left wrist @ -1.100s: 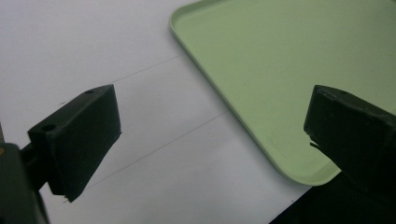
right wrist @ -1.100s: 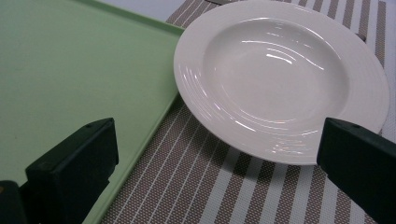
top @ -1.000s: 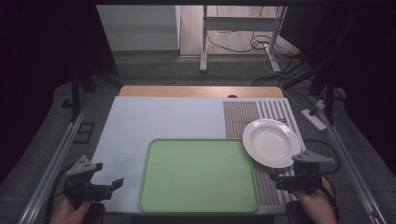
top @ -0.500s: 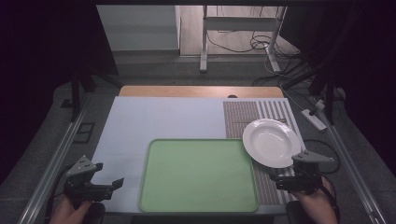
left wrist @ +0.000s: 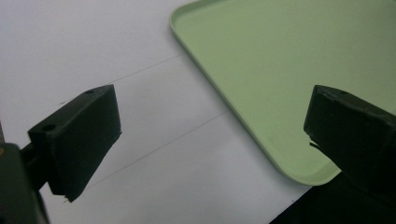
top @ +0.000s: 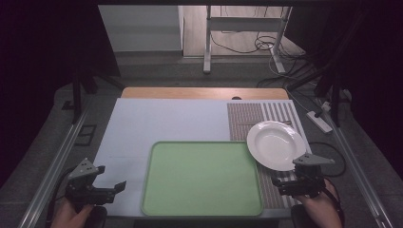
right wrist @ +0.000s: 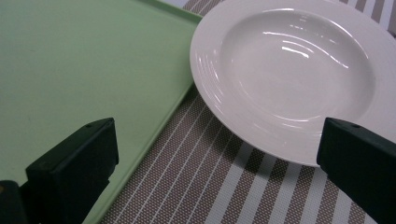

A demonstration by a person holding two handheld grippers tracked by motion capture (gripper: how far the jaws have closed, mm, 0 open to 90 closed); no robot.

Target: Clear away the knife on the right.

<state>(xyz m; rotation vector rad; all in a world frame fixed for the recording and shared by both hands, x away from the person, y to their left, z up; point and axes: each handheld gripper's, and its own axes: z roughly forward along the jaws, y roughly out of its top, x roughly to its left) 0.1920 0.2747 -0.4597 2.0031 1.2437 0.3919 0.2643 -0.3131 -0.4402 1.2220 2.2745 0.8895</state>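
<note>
Right gripper view: white plate (right wrist: pixel 294 79) overlaps green tray (right wrist: pixel 70 65) on striped mat (right wrist: pixel 210 186).

A lab-like test room: a work table (top: pixel 166 118) framed by rails, dark curtains, loose floor cables (top: pixel 266 45).

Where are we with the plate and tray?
Nothing looks done yet: the plate sits on the striped mat, its rim just overlapping the bare tray. The right gripper is open near the plate; the left gripper is open too. Grasping and moving remain.
</note>
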